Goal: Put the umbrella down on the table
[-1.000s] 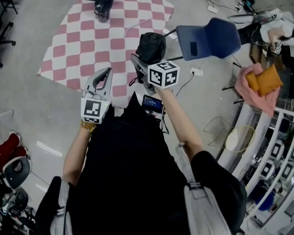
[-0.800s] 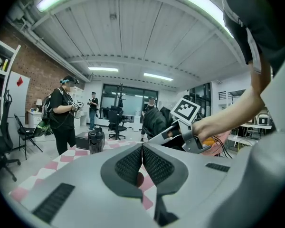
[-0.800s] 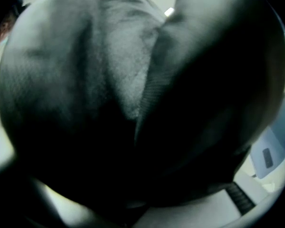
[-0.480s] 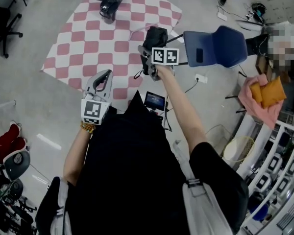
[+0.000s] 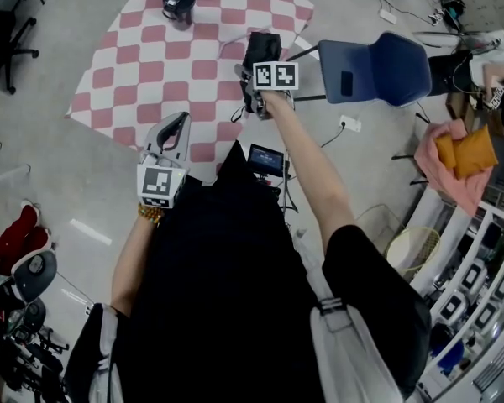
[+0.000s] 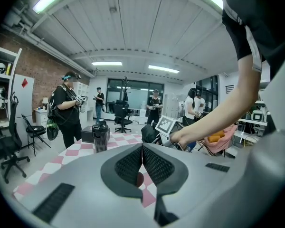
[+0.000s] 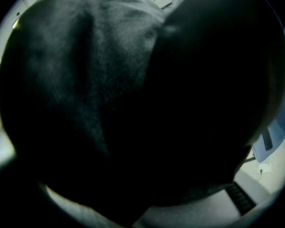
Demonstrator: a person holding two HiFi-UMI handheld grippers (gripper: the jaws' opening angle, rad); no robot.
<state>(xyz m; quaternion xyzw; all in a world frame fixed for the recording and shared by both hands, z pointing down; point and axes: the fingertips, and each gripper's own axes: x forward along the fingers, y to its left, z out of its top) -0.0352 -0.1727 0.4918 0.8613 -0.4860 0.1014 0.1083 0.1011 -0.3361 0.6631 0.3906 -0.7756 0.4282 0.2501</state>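
Checkered table (image 5: 151, 65), black umbrella (image 5: 265, 45) pinched in right claw (image 5: 254, 70) over its edge, left claw (image 5: 181, 121) pressed together

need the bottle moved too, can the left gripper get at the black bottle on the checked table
Probably yes: the left gripper, shut and empty, faces the bottle across bare checked cloth, with the umbrella off to the right. Its jaws must open first.

Black umbrella (image 5: 263, 47), folded into a short, thick bundle of loose, crumpled fabric. Clamped in the right gripper (image 5: 254, 84) at the right edge of the table (image 5: 143, 65); resting on the top or just above it, cannot tell. Fills the right gripper view with dark cloth (image 7: 109, 103). Table draped in a pink-and-white checked cloth.
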